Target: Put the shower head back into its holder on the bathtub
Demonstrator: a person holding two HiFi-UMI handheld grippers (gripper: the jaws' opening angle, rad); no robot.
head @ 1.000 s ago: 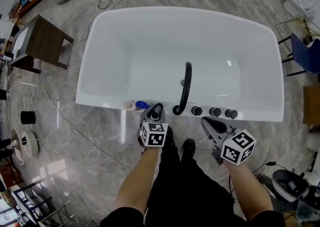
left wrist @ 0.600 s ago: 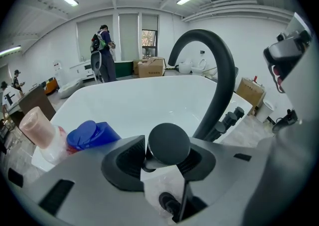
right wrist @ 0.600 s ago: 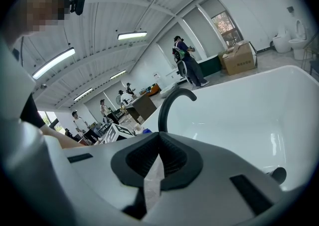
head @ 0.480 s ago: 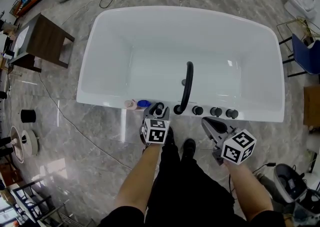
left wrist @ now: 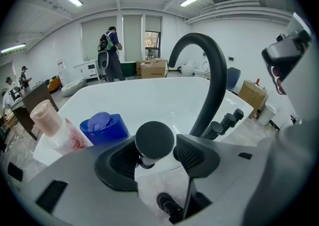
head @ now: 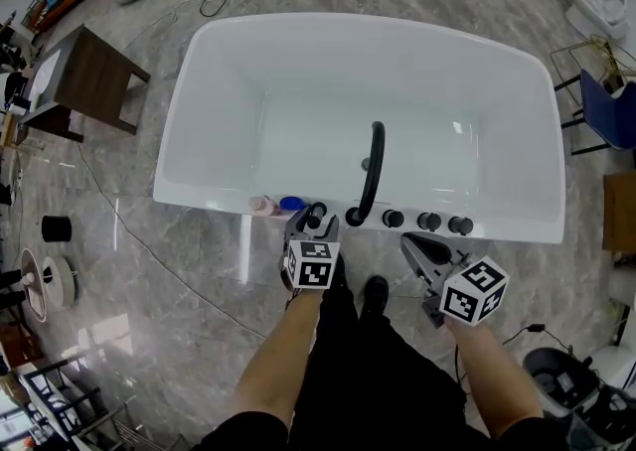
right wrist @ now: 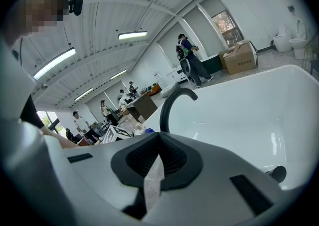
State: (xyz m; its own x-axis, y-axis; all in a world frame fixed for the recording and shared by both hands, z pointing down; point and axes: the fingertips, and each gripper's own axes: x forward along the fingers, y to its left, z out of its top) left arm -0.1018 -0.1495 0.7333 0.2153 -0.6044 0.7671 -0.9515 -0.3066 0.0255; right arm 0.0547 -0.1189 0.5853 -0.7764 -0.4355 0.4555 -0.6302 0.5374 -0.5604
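Observation:
The black shower head [head: 316, 213] stands upright at the near rim of the white bathtub [head: 199, 91], just left of the curved black spout [head: 370, 176]. My left gripper [head: 311, 224] straddles it with jaws opening. In the left gripper view the round head [left wrist: 154, 140] sits between the ribbed pads [left wrist: 192, 155] with small gaps on both sides, so nothing is gripped. My right gripper [head: 417, 245] hovers near the rim below the black knobs [head: 427, 223]. Its pads [right wrist: 172, 159] are pressed together and it is shut with nothing in it.
A pink bottle [head: 261, 205] and a blue one [head: 290, 205] stand on the rim left of the shower head. A dark wooden side table [head: 89, 81] stands at the left, and a blue chair [head: 606, 106] at the right. Cables cross the marble floor. People stand far behind the tub.
The left gripper has edged slightly right along the rim, staying over the shower head. The right gripper has not moved.

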